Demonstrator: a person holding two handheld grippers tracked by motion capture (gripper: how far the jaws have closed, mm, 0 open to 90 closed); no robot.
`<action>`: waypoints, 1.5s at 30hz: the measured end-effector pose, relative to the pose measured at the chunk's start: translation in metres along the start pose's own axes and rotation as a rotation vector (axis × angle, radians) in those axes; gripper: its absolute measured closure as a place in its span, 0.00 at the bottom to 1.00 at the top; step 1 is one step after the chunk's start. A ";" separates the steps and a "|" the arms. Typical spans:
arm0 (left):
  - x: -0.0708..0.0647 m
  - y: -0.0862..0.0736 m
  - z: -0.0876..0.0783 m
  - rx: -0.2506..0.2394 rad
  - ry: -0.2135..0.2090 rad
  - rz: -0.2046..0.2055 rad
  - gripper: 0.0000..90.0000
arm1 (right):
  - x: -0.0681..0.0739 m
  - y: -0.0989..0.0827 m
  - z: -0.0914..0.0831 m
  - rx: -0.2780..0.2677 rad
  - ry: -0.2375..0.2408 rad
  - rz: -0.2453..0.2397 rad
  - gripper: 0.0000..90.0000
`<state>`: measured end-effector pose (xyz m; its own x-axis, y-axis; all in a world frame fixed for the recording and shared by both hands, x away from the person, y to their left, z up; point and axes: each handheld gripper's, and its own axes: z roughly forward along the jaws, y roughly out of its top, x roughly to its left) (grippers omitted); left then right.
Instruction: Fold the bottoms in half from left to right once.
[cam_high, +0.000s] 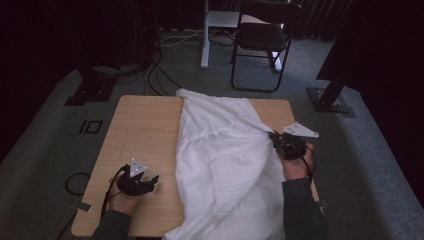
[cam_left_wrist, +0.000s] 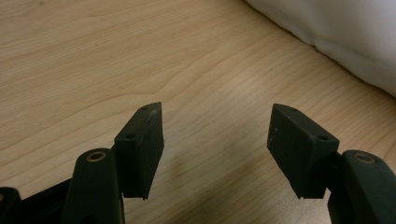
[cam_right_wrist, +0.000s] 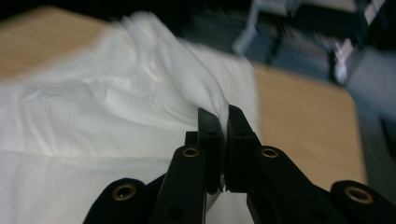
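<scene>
Spanning the scene is your wooden table (cam_high: 145, 130), and a white cloth (cam_high: 220, 160) lies rumpled over its right half, hanging off the near edge. Your right gripper (cam_high: 276, 138) has its fingers pressed together on a fold at the cloth's right edge, lifting it into a ridge. Your left gripper (cam_high: 149, 181) rests low over bare wood, fingers (cam_left_wrist: 140, 144) spread with nothing between them, just beside the cloth's left hem

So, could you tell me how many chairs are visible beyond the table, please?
1: a black chair stands on the carpet past the table's far edge, beside a white post. The dark background may hide others.
</scene>
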<state>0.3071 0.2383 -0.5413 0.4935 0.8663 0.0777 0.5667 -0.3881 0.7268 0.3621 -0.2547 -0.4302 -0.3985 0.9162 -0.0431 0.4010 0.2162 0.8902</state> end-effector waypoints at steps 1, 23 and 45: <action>-0.001 0.001 0.001 -0.004 -0.010 -0.005 0.41 | -0.012 -0.008 0.004 0.042 -0.025 0.010 0.97; -0.080 0.044 0.060 -0.009 -0.233 0.110 0.74 | -0.062 -0.106 0.061 0.377 -0.046 0.146 0.75; 0.039 0.075 0.089 0.070 0.144 -0.063 0.97 | -0.021 -0.074 0.116 0.364 0.060 0.101 0.57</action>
<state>0.4275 0.2152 -0.5445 0.3590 0.9237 0.1339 0.6404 -0.3481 0.6846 0.4364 -0.2504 -0.5479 -0.3853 0.9199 0.0732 0.7030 0.2412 0.6691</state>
